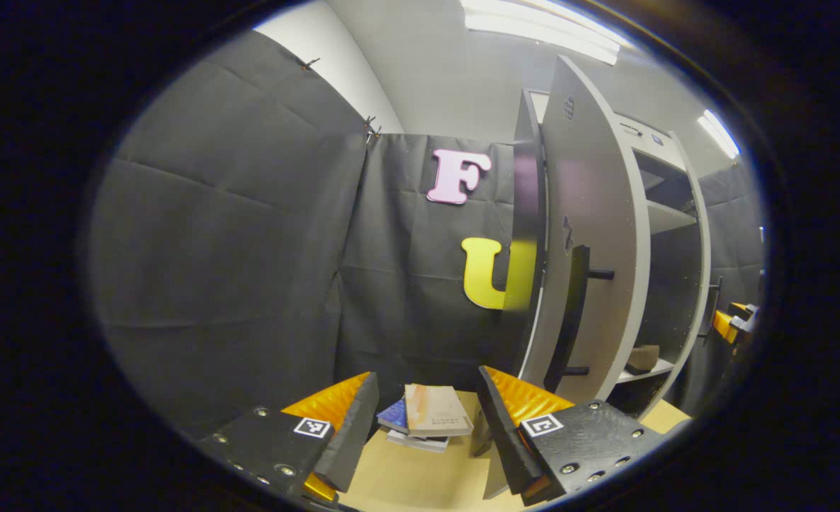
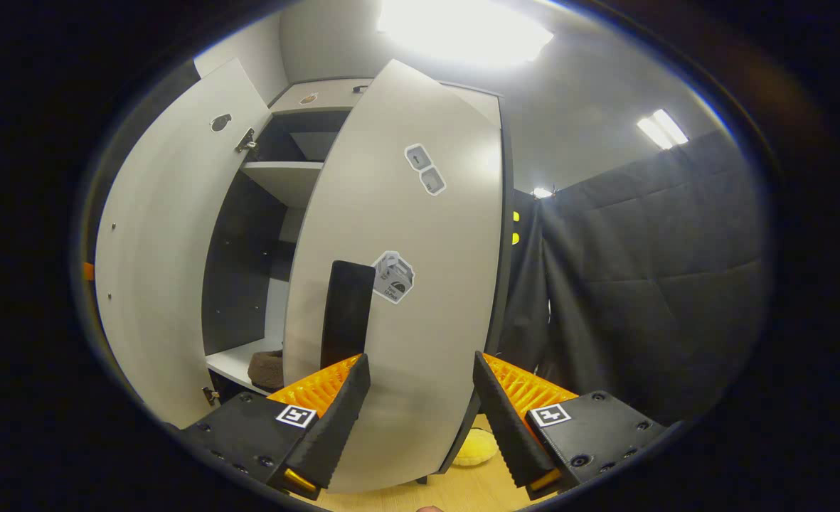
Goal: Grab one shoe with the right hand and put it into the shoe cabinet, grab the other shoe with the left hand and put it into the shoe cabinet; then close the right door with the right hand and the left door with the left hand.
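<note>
Resting on the shoe cabinet's (image 2: 178, 235) lower shelf (image 2: 231, 363), one shoe (image 2: 266, 370).

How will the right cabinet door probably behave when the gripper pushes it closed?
The right door is a tall flat panel, so it is likely stiff and should swing rather than bend. The right gripper is open in front of it, beside the dark handle. A push there, far from the hinge edge, probably needs little force.

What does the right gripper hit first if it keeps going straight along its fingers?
Most likely the right door of the shoe cabinet. The open right gripper faces its pale front panel, just right of the dark handle. Depth is hard to judge, but nothing else shows between.
</note>
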`<state>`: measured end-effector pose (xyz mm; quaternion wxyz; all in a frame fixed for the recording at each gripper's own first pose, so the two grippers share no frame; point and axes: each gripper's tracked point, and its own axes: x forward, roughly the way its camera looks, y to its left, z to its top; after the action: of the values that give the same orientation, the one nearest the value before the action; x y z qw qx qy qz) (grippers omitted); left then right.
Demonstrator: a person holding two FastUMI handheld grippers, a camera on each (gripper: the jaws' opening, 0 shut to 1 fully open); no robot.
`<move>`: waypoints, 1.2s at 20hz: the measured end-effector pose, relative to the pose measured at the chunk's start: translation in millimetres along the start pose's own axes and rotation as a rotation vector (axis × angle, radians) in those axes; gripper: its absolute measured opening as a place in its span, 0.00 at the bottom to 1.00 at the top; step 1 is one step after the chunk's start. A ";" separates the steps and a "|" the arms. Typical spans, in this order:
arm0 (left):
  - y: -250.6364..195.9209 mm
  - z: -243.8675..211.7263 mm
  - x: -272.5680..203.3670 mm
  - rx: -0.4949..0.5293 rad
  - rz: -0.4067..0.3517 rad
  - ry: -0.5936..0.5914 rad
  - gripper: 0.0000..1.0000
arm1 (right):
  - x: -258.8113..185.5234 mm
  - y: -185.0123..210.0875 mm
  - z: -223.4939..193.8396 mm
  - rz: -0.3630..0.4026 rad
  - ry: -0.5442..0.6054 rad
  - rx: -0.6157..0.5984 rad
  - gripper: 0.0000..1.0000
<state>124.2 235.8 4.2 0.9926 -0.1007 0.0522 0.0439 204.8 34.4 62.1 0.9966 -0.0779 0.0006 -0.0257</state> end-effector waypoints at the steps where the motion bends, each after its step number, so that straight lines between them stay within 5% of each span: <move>1: -2.5 -1.6 2.5 0.002 -0.007 0.003 0.81 | -0.4 0.2 -1.5 -0.003 0.004 0.013 0.93; 6: -13.6 -0.7 16.4 0.002 -0.051 -0.003 0.81 | -9.6 -8.4 -8.2 -0.003 0.023 0.103 0.97; 11: -57.6 7.4 27.1 0.002 -0.116 -0.023 0.81 | -34.9 -46.1 -18.3 -0.057 0.029 0.032 0.96; 16: -63.4 6.1 22.2 0.068 -0.072 -0.025 0.81 | -56.6 -85.8 -37.1 -0.067 0.066 0.028 0.96; 24: -101.3 0.0 11.1 0.034 -0.091 -0.006 0.81 | -69.3 -116.5 -55.6 -0.057 0.101 0.062 0.96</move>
<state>145.1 137.8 22.7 0.9952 -0.0861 0.0455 -0.0020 129.4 -85.6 25.2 0.9961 -0.0457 0.0478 -0.0578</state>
